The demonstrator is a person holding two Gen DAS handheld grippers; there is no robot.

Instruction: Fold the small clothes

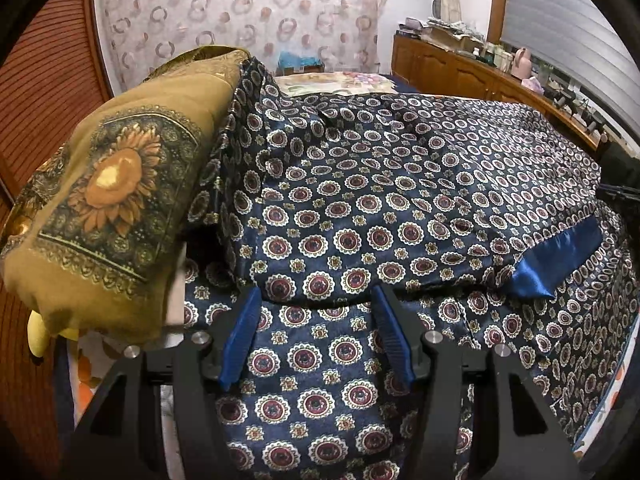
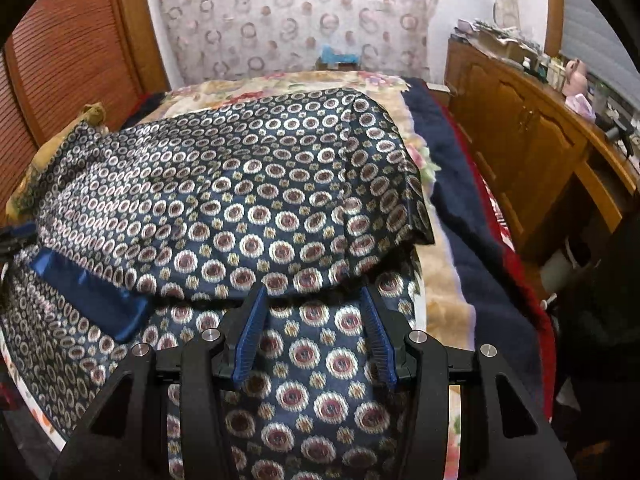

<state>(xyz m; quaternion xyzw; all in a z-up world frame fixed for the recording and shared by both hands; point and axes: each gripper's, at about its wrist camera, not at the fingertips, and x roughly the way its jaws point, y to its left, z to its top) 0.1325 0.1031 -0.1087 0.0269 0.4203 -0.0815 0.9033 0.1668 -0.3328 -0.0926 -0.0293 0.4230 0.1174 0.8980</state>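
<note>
A navy satin garment with red and white medallions lies on the bed, its top layer folded over a lower layer. It also shows in the right wrist view. A plain blue satin band marks the fold edge, seen also in the right wrist view. My left gripper is open, its blue fingertips at the near edge of the folded layer. My right gripper is open in the same way, fingertips at the fold's edge, with cloth lying between the jaws.
A mustard sunflower-print cloth is heaped to the left of the garment. A floral blanket and dark blue blanket lie under and right of it. A wooden cabinet with clutter stands along the right wall.
</note>
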